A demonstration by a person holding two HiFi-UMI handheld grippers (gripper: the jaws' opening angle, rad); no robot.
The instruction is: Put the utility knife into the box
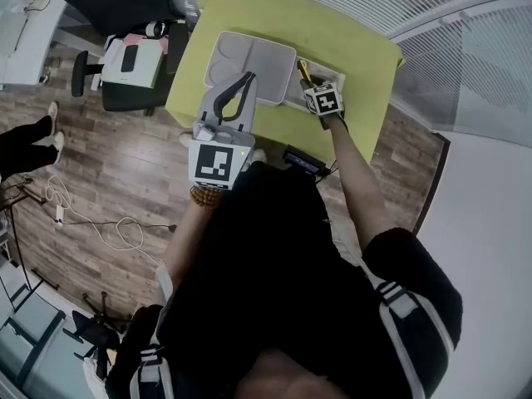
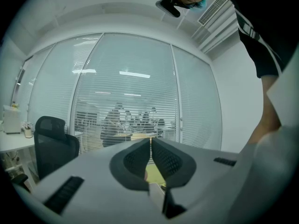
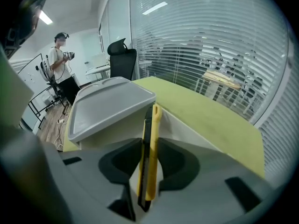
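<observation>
The right gripper (image 3: pixel 149 147) clamps its jaws on the yellow-and-black utility knife (image 3: pixel 153 125), held edge-on and pointing steeply down over the open white box (image 3: pixel 184 127). The box stands on the yellow-green table (image 3: pixel 210 111), with a grey lid (image 3: pixel 110 101) just to the knife's left. The left gripper (image 2: pixel 150 146) hangs level above the table's near edge with its jaws pressed together on nothing, facing a glass wall with blinds (image 2: pixel 131 92).
</observation>
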